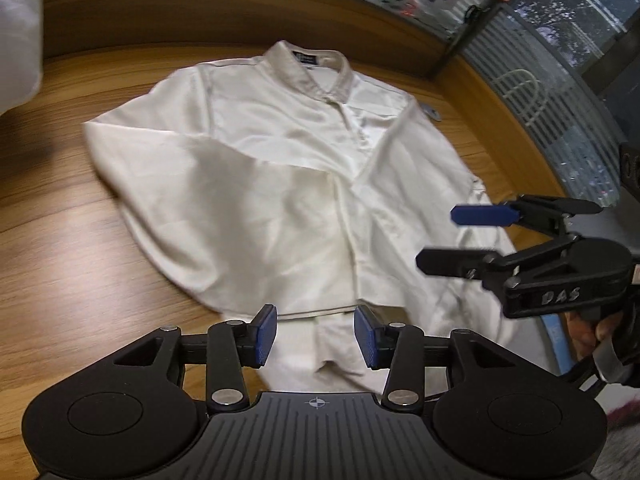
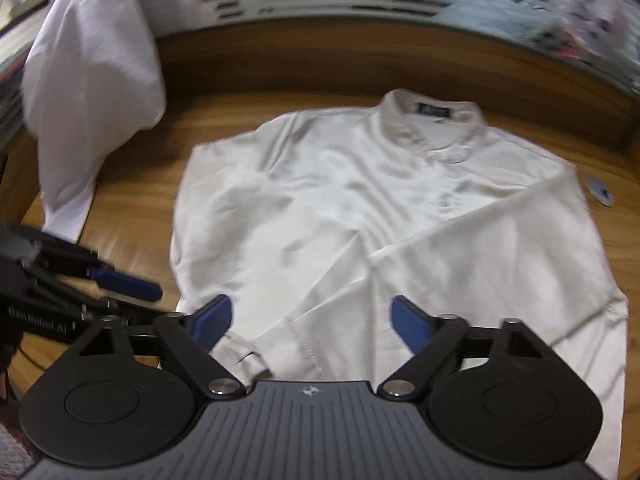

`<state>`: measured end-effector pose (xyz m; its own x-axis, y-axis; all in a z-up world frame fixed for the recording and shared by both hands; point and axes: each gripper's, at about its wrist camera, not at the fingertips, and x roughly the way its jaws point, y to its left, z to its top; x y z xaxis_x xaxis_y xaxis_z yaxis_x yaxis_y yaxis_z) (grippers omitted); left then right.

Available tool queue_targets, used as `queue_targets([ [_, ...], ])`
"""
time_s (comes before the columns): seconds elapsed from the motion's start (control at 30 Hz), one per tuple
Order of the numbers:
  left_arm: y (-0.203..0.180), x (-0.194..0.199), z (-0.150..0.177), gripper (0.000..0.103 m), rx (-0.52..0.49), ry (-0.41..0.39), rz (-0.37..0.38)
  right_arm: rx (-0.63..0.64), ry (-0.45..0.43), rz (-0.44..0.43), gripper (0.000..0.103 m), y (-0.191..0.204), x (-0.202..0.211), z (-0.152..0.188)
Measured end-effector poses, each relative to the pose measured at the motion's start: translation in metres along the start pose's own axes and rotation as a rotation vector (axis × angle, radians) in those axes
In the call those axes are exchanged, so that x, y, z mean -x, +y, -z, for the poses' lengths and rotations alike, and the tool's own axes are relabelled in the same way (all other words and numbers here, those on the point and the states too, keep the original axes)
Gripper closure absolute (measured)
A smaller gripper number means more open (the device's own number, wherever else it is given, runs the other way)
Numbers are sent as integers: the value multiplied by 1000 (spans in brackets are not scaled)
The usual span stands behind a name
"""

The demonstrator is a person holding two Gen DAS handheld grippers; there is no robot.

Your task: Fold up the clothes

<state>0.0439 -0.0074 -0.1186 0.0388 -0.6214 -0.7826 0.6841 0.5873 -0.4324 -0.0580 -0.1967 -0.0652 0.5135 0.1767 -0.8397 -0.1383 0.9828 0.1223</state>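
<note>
A cream long-sleeved shirt (image 1: 280, 168) (image 2: 380, 216) lies face up on the wooden table, collar at the far side, both sleeves folded across its front. My left gripper (image 1: 315, 334) hovers open over the shirt's near hem, nothing between its blue pads. My right gripper (image 2: 311, 322) is open wide above the near hem and a sleeve cuff (image 2: 244, 354). In the left wrist view the right gripper (image 1: 440, 236) shows at the right edge, open, held by a hand. The left gripper's fingers (image 2: 128, 284) show at the left of the right wrist view.
A second white garment (image 2: 92, 80) (image 1: 16, 40) is heaped at the table's far left. A small grey disc (image 2: 600, 192) (image 1: 552, 112) lies on the wooden table (image 1: 80, 240) right of the shirt. A raised wooden ledge and glass windows run along the back.
</note>
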Motion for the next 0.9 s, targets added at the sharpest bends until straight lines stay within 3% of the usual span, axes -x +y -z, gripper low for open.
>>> queue_targets([
  [0.07,5,1,2,56,10,-1,-13,30,32,-20,24,7,-12,2],
  [0.33,19,7,4,52,24,-15,-59,138,163,-48,26,32,-61,18],
  [0.4,22,7,4,52,29,-17,-68,159,156,-32,38,34,-65,20],
  [0.47,24,6,5,52,31,-20,-82,152,142,1,64,30,-66,19],
  [0.53,25,6,5,52,28,-22,-95,115,127,5,74,21,-63,16],
  [0.57,26,5,5,52,24,-24,-105,89,118,-1,91,15,-60,14],
  [0.7,26,0,6,52,0,-23,-142,-18,57,-5,95,-12,-33,7],
  [0.9,26,-10,8,52,-40,-19,-199,-182,-40,77,96,-67,12,7],
])
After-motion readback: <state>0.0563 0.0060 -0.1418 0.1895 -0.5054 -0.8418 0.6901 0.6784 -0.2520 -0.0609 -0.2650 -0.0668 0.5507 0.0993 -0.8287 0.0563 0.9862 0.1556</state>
